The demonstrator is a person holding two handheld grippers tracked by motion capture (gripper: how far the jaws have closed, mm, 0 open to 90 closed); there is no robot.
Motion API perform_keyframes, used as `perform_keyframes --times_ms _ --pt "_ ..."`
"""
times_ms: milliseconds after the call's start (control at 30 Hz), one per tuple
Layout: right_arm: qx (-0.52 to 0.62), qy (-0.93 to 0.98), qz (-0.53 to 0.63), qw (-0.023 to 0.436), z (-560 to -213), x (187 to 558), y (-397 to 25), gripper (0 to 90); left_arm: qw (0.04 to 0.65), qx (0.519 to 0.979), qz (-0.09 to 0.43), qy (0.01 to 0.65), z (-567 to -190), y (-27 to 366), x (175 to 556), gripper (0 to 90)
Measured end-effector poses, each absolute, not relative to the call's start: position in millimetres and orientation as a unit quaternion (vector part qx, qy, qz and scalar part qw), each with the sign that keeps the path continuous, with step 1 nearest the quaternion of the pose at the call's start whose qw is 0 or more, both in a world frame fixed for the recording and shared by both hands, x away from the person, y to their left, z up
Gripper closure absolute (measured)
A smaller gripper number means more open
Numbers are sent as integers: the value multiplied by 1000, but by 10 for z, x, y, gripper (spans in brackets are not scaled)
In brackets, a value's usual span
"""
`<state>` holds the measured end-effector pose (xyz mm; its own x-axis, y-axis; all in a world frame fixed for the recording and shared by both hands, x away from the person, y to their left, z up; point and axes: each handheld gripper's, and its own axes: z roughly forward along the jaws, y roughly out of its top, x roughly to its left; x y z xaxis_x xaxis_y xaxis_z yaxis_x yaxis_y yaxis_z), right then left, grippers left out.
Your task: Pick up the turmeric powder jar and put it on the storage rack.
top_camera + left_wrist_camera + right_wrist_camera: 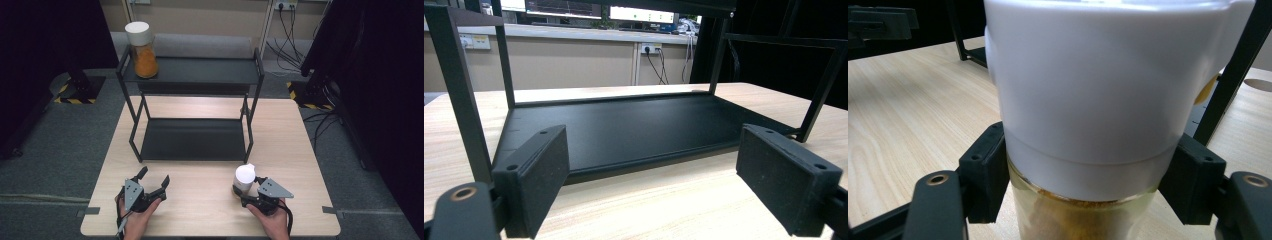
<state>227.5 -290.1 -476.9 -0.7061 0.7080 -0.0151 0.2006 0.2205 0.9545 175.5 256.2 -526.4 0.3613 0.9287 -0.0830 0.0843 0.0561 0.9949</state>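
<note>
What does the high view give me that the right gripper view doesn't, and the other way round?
High view alone: the whole two-tier black rack, a second white-lidded jar of orange powder on the left end of its top shelf, and the left gripper with jaws apart over bare table.

Right gripper view alone: the jaw pads pressed against the jar's glass just under the lid's rim, with yellow-brown powder inside.

Both: the right gripper closed on the white-lidded jar near the table's front edge, with the rack beyond.
</note>
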Motion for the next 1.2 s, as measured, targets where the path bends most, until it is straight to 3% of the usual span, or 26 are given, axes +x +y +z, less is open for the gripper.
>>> perform_keyframes --times_ms 433,1200 --pt "312 726 561 246 -4661 2194 -2935 306 582 585 363 433 -5262 2558 1754 134" --pt "293 670 609 308 -4153 2169 -2931 306 581 583 363 435 -5261 2553 1754 134"
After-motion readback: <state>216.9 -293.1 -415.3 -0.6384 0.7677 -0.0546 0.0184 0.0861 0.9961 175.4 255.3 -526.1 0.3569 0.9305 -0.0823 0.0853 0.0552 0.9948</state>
